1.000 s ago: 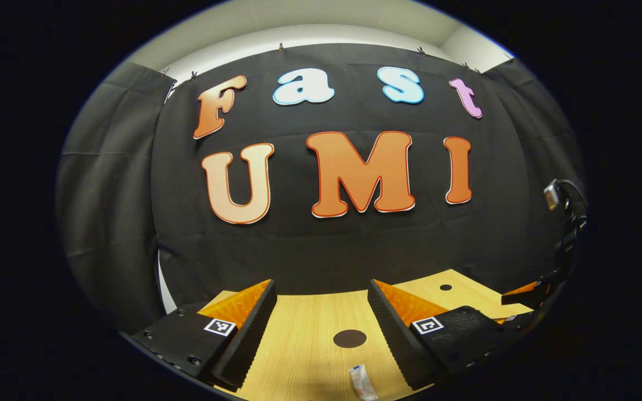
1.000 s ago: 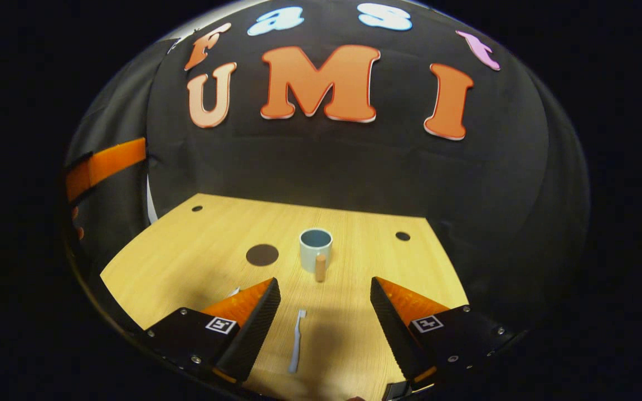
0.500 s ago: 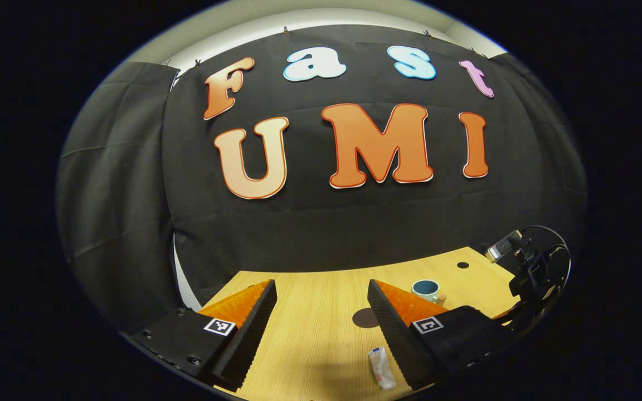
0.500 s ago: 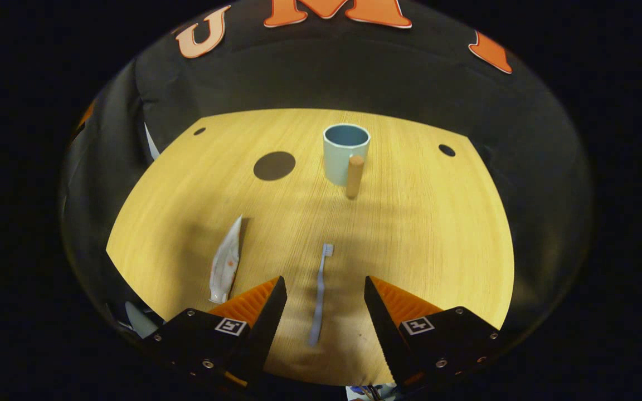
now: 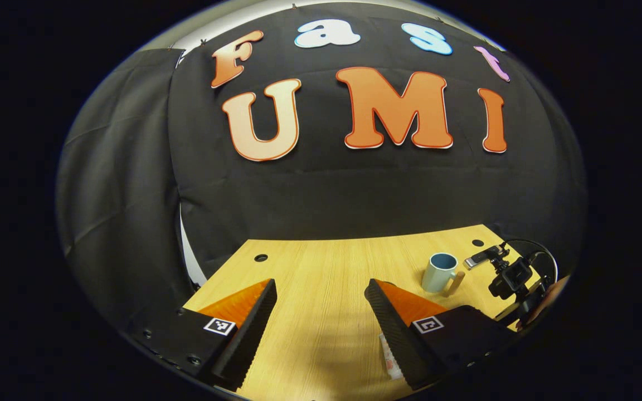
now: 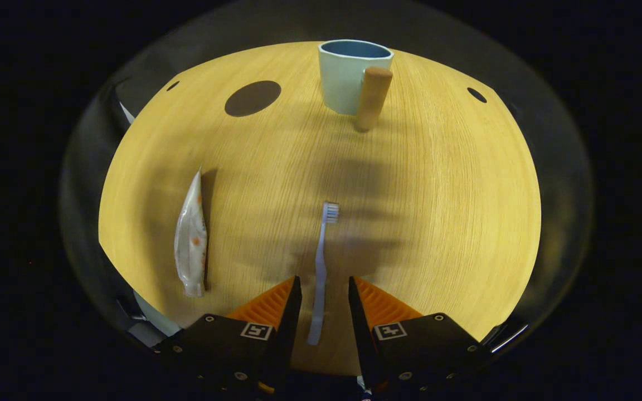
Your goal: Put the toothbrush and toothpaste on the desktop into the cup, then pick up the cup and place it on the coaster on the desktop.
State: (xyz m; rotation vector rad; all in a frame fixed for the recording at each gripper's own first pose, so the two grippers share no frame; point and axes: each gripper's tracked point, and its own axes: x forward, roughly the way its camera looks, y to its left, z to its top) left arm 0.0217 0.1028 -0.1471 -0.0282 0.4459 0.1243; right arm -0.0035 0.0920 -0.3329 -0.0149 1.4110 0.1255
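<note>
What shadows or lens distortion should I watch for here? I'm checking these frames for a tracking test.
Right gripper view: soft dark shadows fall across the desktop around the toothbrush head, and a narrow one lies beside the toothpaste; the fisheye bows the desktop's edges into a dome. Left gripper view: a faint shadow lies on the wood between the left claw fingers; the cup looks sharp.

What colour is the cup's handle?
Light wooden brown, against the pale blue-green cup; the handle shows best in the right gripper view.
</note>
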